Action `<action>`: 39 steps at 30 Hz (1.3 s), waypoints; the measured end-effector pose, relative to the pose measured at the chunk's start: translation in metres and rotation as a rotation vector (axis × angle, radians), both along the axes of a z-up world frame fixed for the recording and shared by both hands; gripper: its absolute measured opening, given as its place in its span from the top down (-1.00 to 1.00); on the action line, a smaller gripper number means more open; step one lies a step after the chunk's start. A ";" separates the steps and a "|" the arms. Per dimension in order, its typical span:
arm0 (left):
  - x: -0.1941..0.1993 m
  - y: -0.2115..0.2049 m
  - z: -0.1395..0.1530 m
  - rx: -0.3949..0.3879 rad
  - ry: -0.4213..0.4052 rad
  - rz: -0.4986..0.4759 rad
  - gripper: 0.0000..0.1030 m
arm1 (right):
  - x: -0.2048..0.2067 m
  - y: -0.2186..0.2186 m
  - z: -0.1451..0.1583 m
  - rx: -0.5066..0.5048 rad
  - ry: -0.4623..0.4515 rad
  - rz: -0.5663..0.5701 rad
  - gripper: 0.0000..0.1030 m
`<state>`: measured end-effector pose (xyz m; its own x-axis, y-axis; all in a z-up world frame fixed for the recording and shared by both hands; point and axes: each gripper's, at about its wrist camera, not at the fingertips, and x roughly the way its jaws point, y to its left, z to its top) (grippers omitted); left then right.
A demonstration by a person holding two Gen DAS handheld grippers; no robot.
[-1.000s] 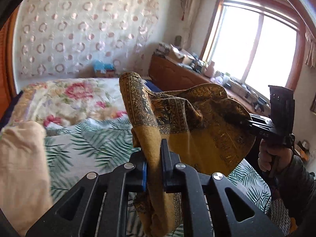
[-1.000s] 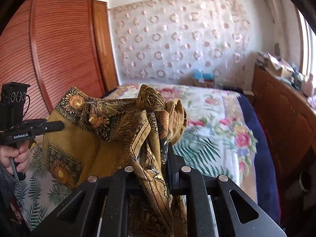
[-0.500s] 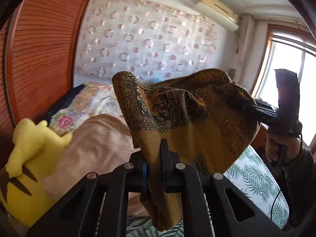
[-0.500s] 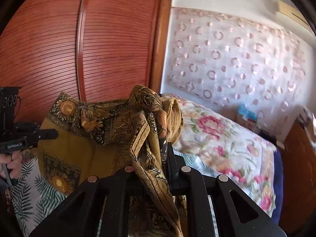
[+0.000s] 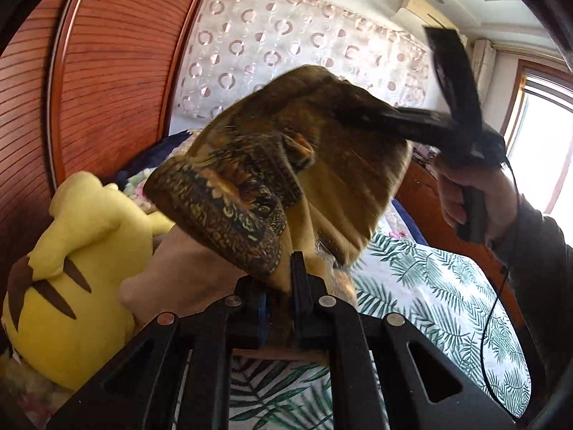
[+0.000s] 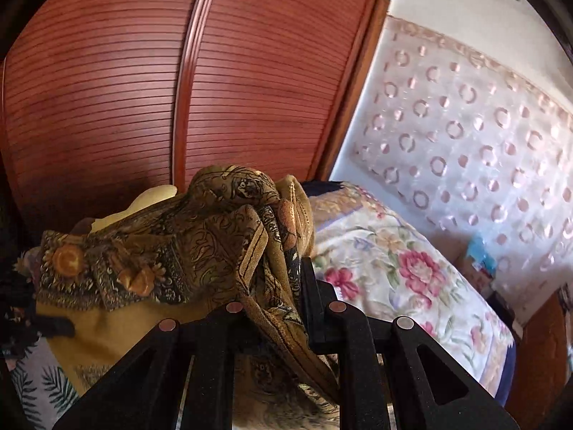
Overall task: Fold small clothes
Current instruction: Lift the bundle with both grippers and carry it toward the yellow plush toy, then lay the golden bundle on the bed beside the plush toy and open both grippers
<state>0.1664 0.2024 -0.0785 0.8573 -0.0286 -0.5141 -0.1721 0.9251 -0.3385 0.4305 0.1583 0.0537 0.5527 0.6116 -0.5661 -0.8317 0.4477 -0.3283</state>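
both grippers pinching mustard cloth (image 5: 250, 193)

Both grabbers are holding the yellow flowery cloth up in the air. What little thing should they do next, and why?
Probably pull the two apart. Each hand-held gripper, left and right, is shut on the cloth, which hangs bunched and wrinkled above the bed. Stretching it flat first likely makes folding easier.

A mustard patterned cloth (image 6: 200, 251) is held bunched between the closed fingers of the right gripper (image 6: 275, 286). Behind it a red-brown slatted wardrobe door (image 6: 143, 89) is seen, and at the right a floral bedcover (image 6: 394, 268) under a circle-patterned curtain (image 6: 483, 143)
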 end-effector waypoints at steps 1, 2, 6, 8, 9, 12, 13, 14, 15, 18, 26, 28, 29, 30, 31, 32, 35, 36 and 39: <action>-0.002 0.000 -0.003 -0.007 0.005 0.008 0.78 | 0.002 0.008 0.001 -0.005 0.000 0.009 0.71; -0.003 0.000 -0.005 -0.008 0.013 0.011 0.78 | 0.005 0.016 -0.001 -0.009 0.004 0.019 0.71; -0.005 0.003 -0.013 -0.014 0.043 0.031 0.78 | 0.019 0.037 -0.007 -0.015 0.045 0.005 0.64; -0.008 0.008 -0.016 -0.014 0.052 0.037 0.78 | 0.028 0.043 -0.006 0.007 0.072 -0.032 0.48; -0.009 0.008 -0.017 -0.013 0.057 0.039 0.78 | 0.032 0.045 -0.005 0.021 0.082 -0.052 0.36; -0.010 0.007 -0.019 -0.007 0.069 0.043 0.78 | 0.033 0.040 0.004 0.077 0.077 -0.086 0.06; -0.009 0.008 -0.019 -0.009 0.071 0.044 0.78 | 0.033 0.039 0.005 0.091 0.067 -0.099 0.01; -0.009 0.008 -0.019 -0.011 0.074 0.046 0.78 | 0.033 0.038 0.005 0.098 0.059 -0.106 -0.06; -0.008 0.008 -0.019 -0.010 0.077 0.048 0.78 | 0.032 0.034 0.005 0.100 0.061 -0.107 -0.07; -0.007 0.009 -0.019 0.006 0.083 0.054 0.78 | 0.032 0.031 -0.010 0.069 0.136 -0.078 -0.07; -0.004 0.007 -0.020 0.030 0.108 0.066 0.78 | 0.048 0.030 -0.070 0.015 0.222 -0.104 -0.07; -0.002 0.007 -0.021 0.036 0.115 0.069 0.78 | 0.057 0.035 -0.081 0.014 0.226 -0.115 -0.07; -0.001 0.007 -0.021 0.040 0.118 0.070 0.78 | 0.060 0.039 -0.086 0.014 0.224 -0.118 -0.07; -0.001 0.006 -0.021 0.046 0.121 0.071 0.78 | 0.059 0.037 -0.089 0.014 0.215 -0.116 -0.07; 0.000 0.006 -0.021 0.050 0.123 0.072 0.77 | 0.060 0.040 -0.092 0.019 0.206 -0.114 -0.07; 0.001 0.006 -0.022 0.052 0.126 0.073 0.77 | 0.061 0.041 -0.093 0.030 0.208 -0.116 -0.07; 0.001 0.006 -0.022 0.059 0.133 0.076 0.78 | 0.059 0.033 -0.089 0.040 0.229 -0.131 -0.07; 0.000 0.005 -0.022 0.065 0.135 0.077 0.77 | 0.057 0.031 -0.089 0.032 0.223 -0.137 -0.07; 0.001 0.004 -0.021 0.082 0.143 0.082 0.73 | 0.042 0.024 -0.088 0.034 0.213 -0.159 -0.07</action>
